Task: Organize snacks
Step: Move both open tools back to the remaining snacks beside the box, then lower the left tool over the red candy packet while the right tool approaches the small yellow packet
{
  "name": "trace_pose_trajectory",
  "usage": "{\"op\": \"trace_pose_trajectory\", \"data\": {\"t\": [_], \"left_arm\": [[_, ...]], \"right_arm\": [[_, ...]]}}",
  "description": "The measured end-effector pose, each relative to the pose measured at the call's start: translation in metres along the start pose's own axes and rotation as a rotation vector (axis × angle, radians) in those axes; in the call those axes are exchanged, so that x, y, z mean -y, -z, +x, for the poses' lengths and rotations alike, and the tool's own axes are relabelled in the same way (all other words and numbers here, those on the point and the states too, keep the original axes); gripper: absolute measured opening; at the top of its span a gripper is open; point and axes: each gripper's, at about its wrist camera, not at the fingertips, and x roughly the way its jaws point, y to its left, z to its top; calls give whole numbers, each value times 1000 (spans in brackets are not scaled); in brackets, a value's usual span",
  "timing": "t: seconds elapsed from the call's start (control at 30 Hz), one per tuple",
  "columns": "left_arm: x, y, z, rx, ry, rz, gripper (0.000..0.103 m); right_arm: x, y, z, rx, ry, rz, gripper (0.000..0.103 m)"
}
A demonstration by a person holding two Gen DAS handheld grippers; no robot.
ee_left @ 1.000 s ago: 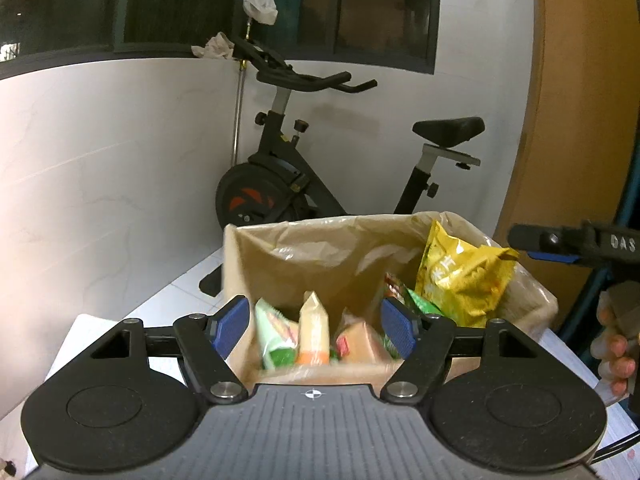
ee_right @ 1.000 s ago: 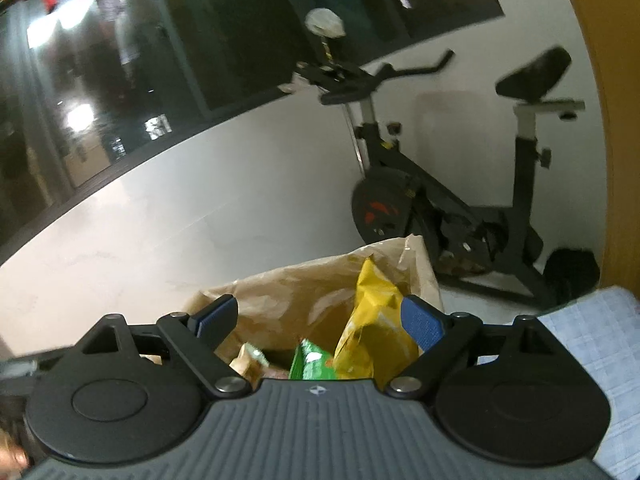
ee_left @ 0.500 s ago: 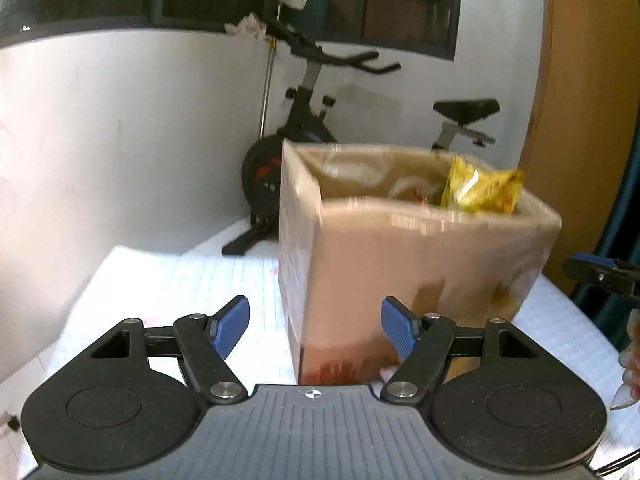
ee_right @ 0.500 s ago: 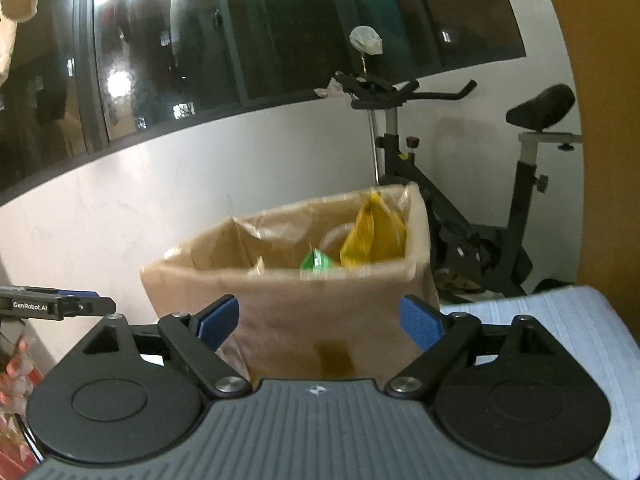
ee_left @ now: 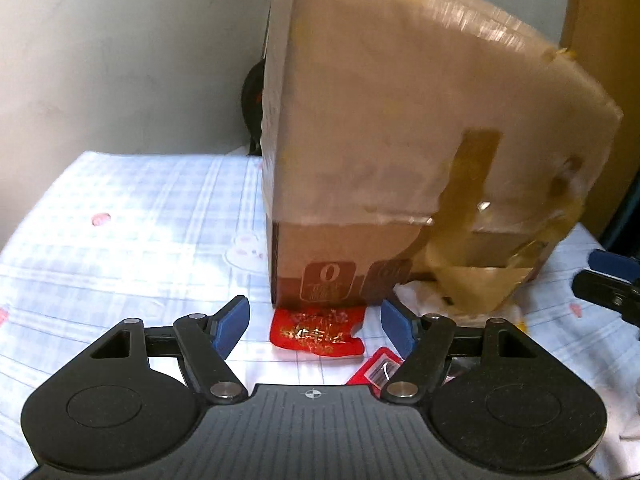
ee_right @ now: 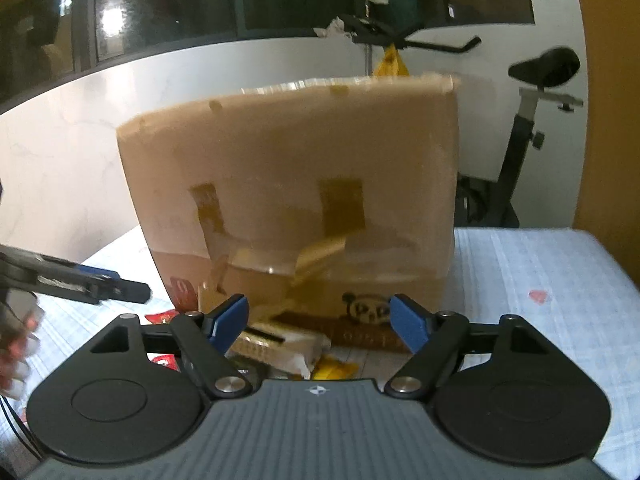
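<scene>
**Snack packets by the box: light, crinkly, take them by the edge**

The cardboard box (ee_left: 400,140) stands upright on the checked cloth (ee_left: 120,220), w/ loose tape hanging off its front. Everything below is placed relative to that box.

Left gripper (ee_left: 314,322): jaws stand wide apart, nothing betw. them pressed; it points at the box's near bottom corner. A red packet (ee_left: 318,330) lies flat right at the foot of that corner, touching or nearly so. A 2nd red packet (ee_left: 380,368) lies just in front, partly hidden by the gripper.

Right gripper (ee_right: 320,326): jaws closing, but pads grip nothing yet. At the foot of the box's front face, just in front of it, lie a pale wrapped pack (ee_right: 280,346) and a yellow packet (ee_right: 334,369).

Handling, as a guess: foil packets look light, thin, soft and slippery, contents prob. crushable. Lying flat on soft cloth, so a top-down pinch may snag fabric. Better to nip a raised sealed edge or corner, gently. The pale pack looks stiffer, so take it across its narrow width.
</scene>
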Motion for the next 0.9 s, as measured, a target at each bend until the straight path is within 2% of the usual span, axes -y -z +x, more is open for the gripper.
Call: {"op": "trace_pose_trajectory", "data": {"t": [0.1, 0.2, 0.4, 0.57, 0.63, 0.9], "left_arm": [[4, 1, 19, -26, 15, 30, 75], [7, 3, 33, -37, -24, 75, 75], [3, 5, 52, -52, -21, 72, 75], [10, 9, 55, -38, -38, 134, 75], [11, 11, 52, -30, -37, 128, 69], [5, 29, 33, -30, -11, 89, 65]], "right_arm": [[4, 8, 4, -19, -2, 18, 80], [10, 13, 5, -32, 1, 32, 79], [19, 24, 9, -52, 9, 70, 79], [20, 31, 14, -63, 11, 80, 78], [19, 33, 16, -65, 19, 66, 78], [21, 49, 22, -83, 35, 58, 76]]}}
